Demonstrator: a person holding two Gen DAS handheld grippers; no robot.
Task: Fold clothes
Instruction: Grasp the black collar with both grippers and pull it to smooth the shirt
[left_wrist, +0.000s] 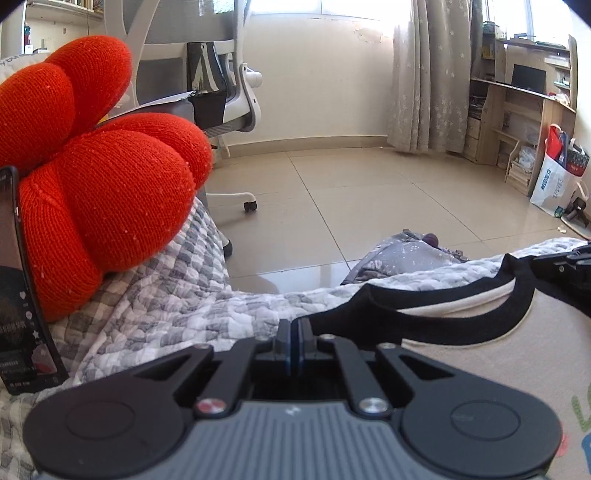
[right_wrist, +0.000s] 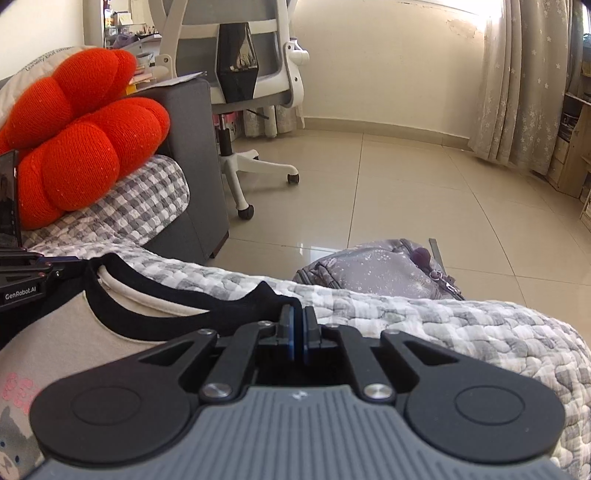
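Both the left hand-held gripper (left_wrist: 295, 332) and right hand-held gripper (right_wrist: 297, 319) pinch the T-shirt (left_wrist: 480, 354) at its thin black collar (right_wrist: 258, 295), which I reckon could slip free when lifted.

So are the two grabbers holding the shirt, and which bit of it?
Yes. The left gripper and the right gripper are each pinched shut on the shirt, both at its black collar band, one on each side of the neck.
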